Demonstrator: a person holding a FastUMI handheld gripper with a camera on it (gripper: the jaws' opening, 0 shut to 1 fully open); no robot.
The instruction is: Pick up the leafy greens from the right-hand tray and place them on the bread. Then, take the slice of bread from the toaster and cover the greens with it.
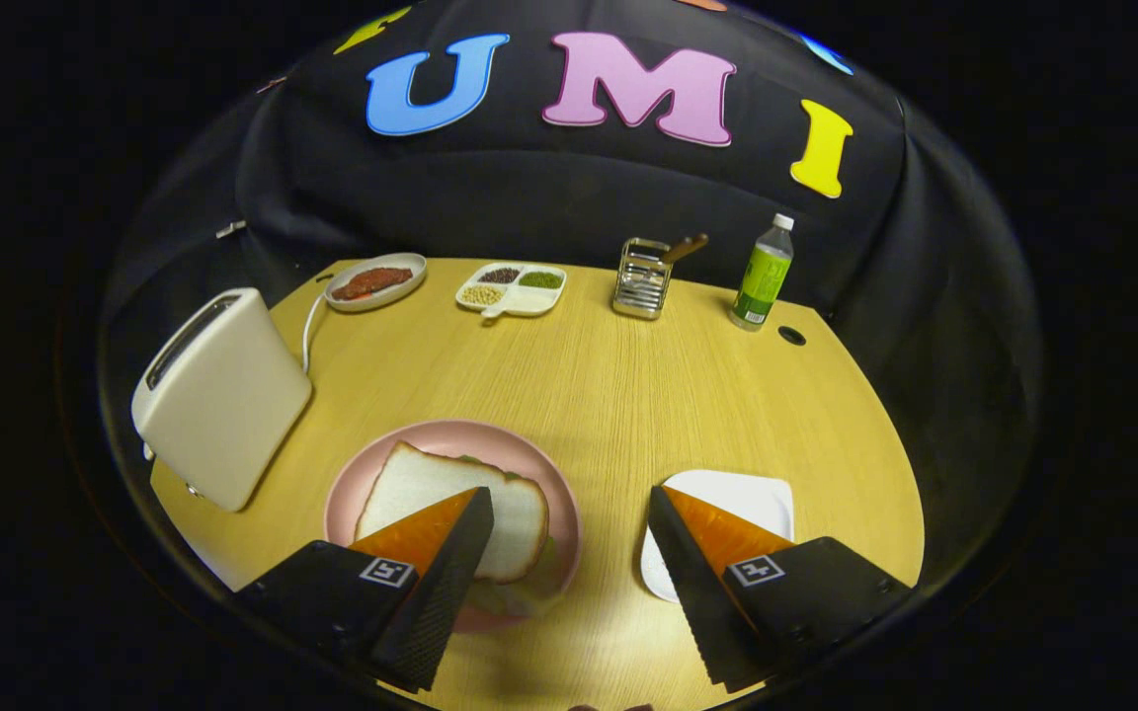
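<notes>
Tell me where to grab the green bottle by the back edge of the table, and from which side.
Judging by its pose, grip the green bottle around its middle, coming in level from the front. It stands upright with a slim round body, and the metal rack beside it stands apart, so open fingers could likely pass on both sides. The gripper is open now, over the wooden table, holding nothing.

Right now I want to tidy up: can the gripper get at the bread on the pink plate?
Probably yes. The gripper is open, with the bread slice just ahead of one finger on the pink plate, uncovered.
</notes>
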